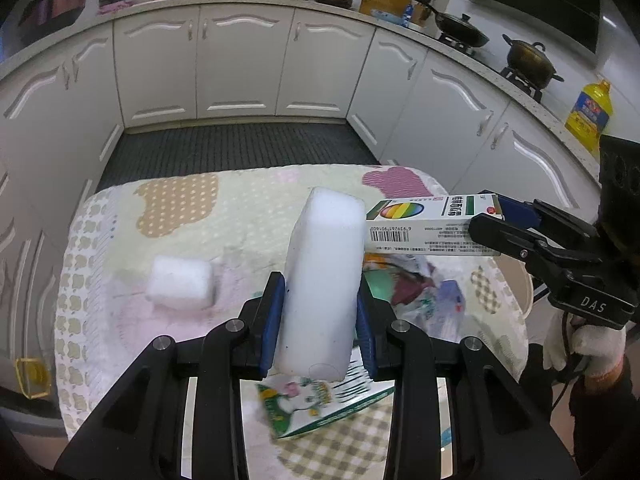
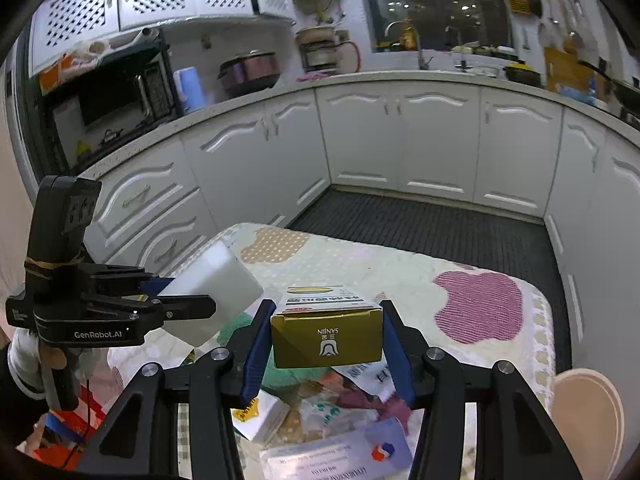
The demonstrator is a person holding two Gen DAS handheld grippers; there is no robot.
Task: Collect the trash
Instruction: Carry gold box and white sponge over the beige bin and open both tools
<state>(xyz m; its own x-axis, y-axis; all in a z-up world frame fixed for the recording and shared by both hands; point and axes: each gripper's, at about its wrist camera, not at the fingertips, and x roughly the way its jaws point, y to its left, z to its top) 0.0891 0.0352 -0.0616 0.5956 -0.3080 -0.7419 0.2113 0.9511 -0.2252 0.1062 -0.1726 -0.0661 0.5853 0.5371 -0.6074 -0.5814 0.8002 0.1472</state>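
My left gripper (image 1: 321, 322) is shut on a long white foam block (image 1: 322, 280) and holds it above the cloth-covered table (image 1: 180, 216). My right gripper (image 2: 326, 344) is shut on a medicine carton with a gold end flap (image 2: 326, 336); the carton also shows in the left wrist view (image 1: 424, 224), held to the right of the foam block. A smaller white foam piece (image 1: 180, 284) lies on the table to the left. Crumpled wrappers and papers (image 1: 416, 288) lie below the carton. The left gripper with the foam shows in the right wrist view (image 2: 192, 308).
A green printed box (image 1: 320, 404) lies under the left gripper. A small white box (image 2: 260, 416) and a flat leaflet (image 2: 336, 456) lie under the right gripper. White kitchen cabinets (image 1: 240, 64) ring a dark floor mat (image 1: 240, 148). A beige chair (image 2: 588, 412) stands at the table's right.
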